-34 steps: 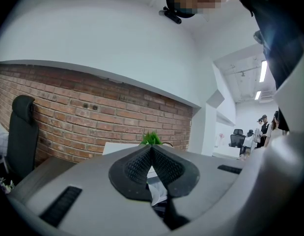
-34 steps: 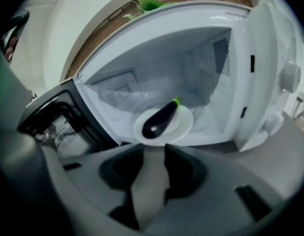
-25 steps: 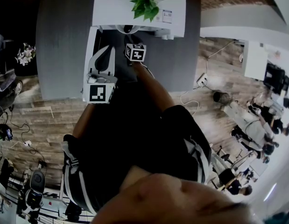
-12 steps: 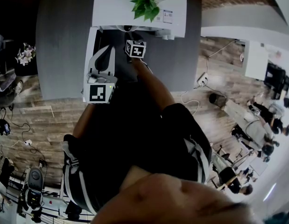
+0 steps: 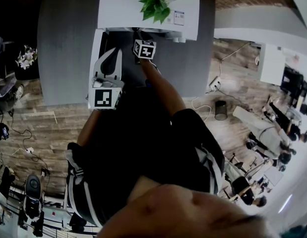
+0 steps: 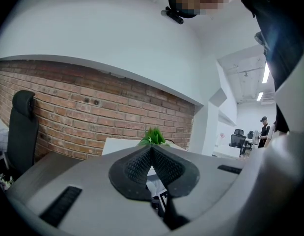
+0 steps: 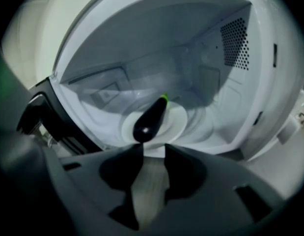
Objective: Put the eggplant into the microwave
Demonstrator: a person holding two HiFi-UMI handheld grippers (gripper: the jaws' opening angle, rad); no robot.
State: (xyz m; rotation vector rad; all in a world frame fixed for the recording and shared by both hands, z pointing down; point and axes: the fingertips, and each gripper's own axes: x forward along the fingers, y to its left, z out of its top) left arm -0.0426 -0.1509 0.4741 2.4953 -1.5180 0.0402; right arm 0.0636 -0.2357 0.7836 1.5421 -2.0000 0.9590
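Note:
A dark purple eggplant (image 7: 151,119) with a green stem lies on the white round plate (image 7: 179,124) inside the open white microwave (image 7: 225,82). My right gripper (image 7: 153,149) is open at the mouth of the cavity, its jaw tips just short of the eggplant's near end, with nothing between them. In the head view its marker cube (image 5: 144,49) sits at the microwave's (image 5: 188,26) front. My left gripper (image 6: 152,149) is shut and empty, pointing up toward a brick wall, to the left of the microwave opening.
The microwave's dark door (image 7: 36,117) stands open at the left of the cavity. A green plant (image 5: 154,1) sits on top of the microwave, which rests on a grey table (image 5: 64,43). Several people stand on the wooden floor (image 5: 232,78) at the right.
The right gripper's cube has shifted a little further toward the microwave. The left gripper has stayed put. People at the right have moved.

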